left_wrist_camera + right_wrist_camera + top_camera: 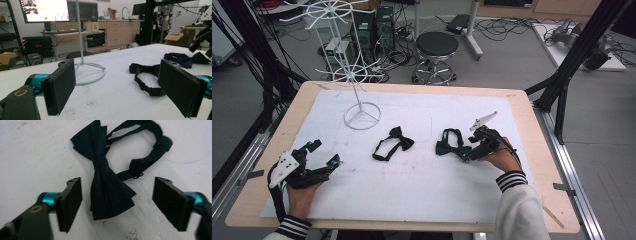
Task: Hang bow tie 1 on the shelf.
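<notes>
We see the right gripper (117, 205), jaws apart, straddling a dark fabric bow tie (107, 185) apparently untouched, near the table's (422, 200) right edge; the left gripper (125, 87) rests open.

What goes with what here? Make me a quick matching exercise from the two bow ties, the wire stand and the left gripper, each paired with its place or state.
Things:
1. dark blue bow tie
2. black bow tie
3. white wire stand
4. left gripper

Places or states:
A. upright at the far left of the white mat
B. between the right gripper's open jaws
C. jaws open, nothing between them, near left of the table
D. lying alone mid-table

Pairs: 1-B, 2-D, 3-A, 4-C
</notes>
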Demonstrator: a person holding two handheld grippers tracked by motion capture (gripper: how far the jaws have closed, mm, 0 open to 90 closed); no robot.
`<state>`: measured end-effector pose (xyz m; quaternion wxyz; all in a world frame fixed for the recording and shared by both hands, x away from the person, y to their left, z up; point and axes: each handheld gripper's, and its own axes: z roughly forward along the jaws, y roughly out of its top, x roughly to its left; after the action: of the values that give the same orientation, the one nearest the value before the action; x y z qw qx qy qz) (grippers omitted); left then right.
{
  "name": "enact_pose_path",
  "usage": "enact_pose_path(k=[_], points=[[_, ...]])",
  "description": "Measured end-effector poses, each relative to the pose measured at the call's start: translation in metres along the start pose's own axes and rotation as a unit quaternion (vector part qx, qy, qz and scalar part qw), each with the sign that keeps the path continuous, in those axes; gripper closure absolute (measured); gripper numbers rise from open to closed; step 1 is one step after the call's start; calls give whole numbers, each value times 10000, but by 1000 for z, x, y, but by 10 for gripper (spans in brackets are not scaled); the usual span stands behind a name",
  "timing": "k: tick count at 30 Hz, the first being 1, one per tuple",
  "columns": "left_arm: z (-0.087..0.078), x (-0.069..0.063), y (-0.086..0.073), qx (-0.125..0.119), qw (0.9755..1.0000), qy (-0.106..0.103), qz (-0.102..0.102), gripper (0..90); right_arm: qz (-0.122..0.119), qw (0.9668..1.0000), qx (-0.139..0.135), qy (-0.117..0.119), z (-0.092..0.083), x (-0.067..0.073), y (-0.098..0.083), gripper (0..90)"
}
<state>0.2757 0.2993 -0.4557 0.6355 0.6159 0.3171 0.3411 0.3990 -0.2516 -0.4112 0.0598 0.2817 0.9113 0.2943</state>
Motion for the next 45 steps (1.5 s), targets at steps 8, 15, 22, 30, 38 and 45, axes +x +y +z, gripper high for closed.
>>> enact_pose_path(k=[8,15,22,30,38,45], points=[[0,0,0,6,10000,-1,2,154,-180,9989,443,-14,9,3,1,351],[0,0,0,7,10000,-4,2,154,-192,9979,610,-51,13,3,1,496],[0,0,0,9,10000,0,-1,154,-298,9975,632,45,12,6,4,773],[0,0,0,7,10000,1,-1,154,-335,9981,512,46,8,7,5,809],[1,0,0,34,10000,16,2,155,-400,9989,243,20,0,8,6,808],[6,-1,3,321,9994,-95,80,152,-372,9990,-187,148,-9,12,9,807]])
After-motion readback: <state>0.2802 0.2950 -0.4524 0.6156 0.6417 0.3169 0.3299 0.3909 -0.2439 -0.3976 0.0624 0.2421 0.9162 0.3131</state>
